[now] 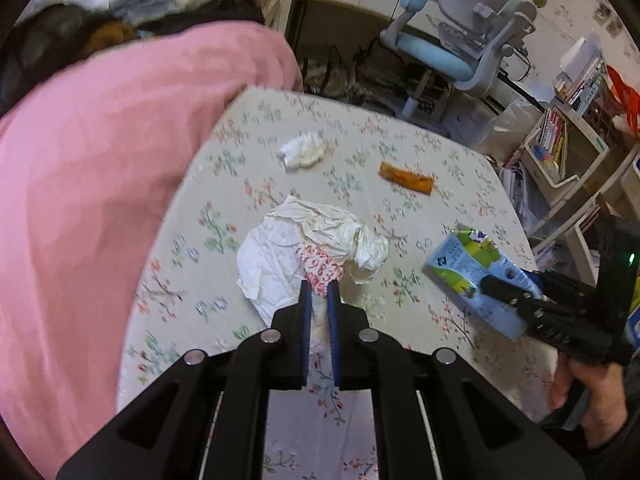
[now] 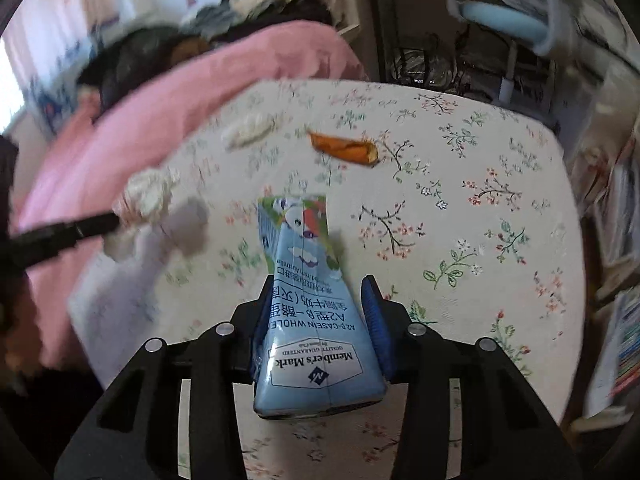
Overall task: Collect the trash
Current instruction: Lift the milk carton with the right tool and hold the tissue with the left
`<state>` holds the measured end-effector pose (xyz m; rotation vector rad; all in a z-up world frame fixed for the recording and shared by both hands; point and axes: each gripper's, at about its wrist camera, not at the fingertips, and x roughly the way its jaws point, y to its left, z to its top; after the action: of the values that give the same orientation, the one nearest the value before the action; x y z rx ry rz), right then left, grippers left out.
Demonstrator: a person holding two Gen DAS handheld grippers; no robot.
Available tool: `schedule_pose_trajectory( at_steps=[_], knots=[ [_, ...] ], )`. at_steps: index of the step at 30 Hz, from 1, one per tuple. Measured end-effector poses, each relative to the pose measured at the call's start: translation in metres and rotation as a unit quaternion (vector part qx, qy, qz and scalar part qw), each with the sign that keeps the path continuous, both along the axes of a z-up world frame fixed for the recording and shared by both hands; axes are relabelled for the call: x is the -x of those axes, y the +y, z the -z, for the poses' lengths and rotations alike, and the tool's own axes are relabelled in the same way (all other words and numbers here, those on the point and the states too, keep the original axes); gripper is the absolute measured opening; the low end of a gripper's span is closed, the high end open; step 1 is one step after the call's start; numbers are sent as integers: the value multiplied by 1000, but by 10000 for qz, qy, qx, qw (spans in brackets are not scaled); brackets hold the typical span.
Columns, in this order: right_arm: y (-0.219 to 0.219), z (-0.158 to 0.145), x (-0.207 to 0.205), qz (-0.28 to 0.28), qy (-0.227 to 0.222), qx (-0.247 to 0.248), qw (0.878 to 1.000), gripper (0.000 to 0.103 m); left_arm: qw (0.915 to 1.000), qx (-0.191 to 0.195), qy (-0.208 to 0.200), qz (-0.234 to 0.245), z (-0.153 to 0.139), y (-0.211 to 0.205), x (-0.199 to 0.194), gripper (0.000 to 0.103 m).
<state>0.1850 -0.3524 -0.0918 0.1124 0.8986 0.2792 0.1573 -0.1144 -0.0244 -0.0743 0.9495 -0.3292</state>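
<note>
The right hand-held gripper is clamped on a flattened blue milk carton over the floral counter. The left hand-held gripper pinches crumpled white paper (its jaws nearly together). Only the left view shows the bookshelf beyond the counter's edge.

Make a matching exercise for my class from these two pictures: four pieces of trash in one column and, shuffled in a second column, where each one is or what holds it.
Things
1. milk carton
2. big crumpled paper
3. orange peel
4. small white tissue

Places
A. lying free on the tablecloth, nearest the blue chair
B. between the fingers of the right gripper
C. lying free near the pink blanket
D. pinched at its edge by the left gripper

Pairs: 1-B, 2-D, 3-A, 4-C
</note>
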Motion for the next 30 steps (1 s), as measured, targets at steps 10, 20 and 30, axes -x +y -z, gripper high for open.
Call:
schedule_pose_trajectory(
  at_steps=[10, 20, 30],
  knots=[
    [1, -9, 3, -40, -66, -437, 9990, 40, 9993, -207, -324, -17, -8, -7, 0, 9],
    [36, 20, 1, -416, 328, 673, 9963, 42, 9987, -335, -373, 47, -7, -13, 3, 9],
    [25, 25, 0, -371, 349, -287, 9983, 40, 9975, -389, -589, 30, -12, -13, 8, 9]
  ],
)
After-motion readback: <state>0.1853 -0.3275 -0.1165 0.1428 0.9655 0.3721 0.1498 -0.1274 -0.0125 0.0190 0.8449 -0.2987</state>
